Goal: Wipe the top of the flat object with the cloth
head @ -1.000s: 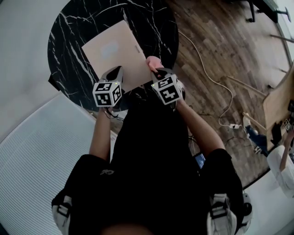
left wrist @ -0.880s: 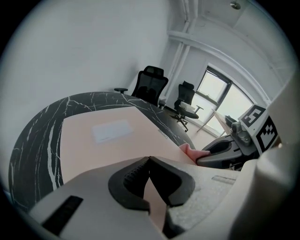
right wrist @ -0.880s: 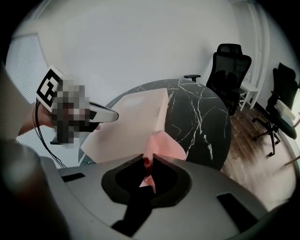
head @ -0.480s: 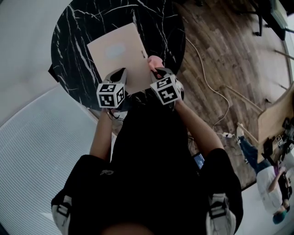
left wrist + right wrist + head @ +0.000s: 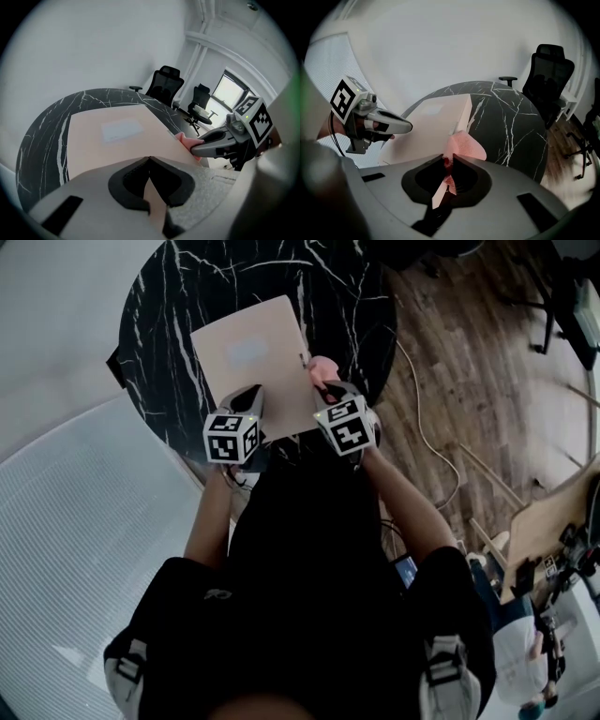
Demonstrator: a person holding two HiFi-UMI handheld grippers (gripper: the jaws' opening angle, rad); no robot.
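chairs (image 5: 165, 84) stand behind marble table (image 5: 169, 315) where left hand-held gripper (image 5: 149, 160) pinches flat object (image 5: 253, 362), right hand-held gripper (image 5: 451, 159) pinches cloth (image 5: 465, 145).

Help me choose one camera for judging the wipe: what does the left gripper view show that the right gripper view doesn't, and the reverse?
Only the left gripper view: the left gripper with its fingers shut on the near edge of the beige board, and a window. Only the right gripper view: the right gripper with its fingers shut on the pink cloth at the board's edge, and a ribbed white surface. Both: the board, the cloth, the black marble table.
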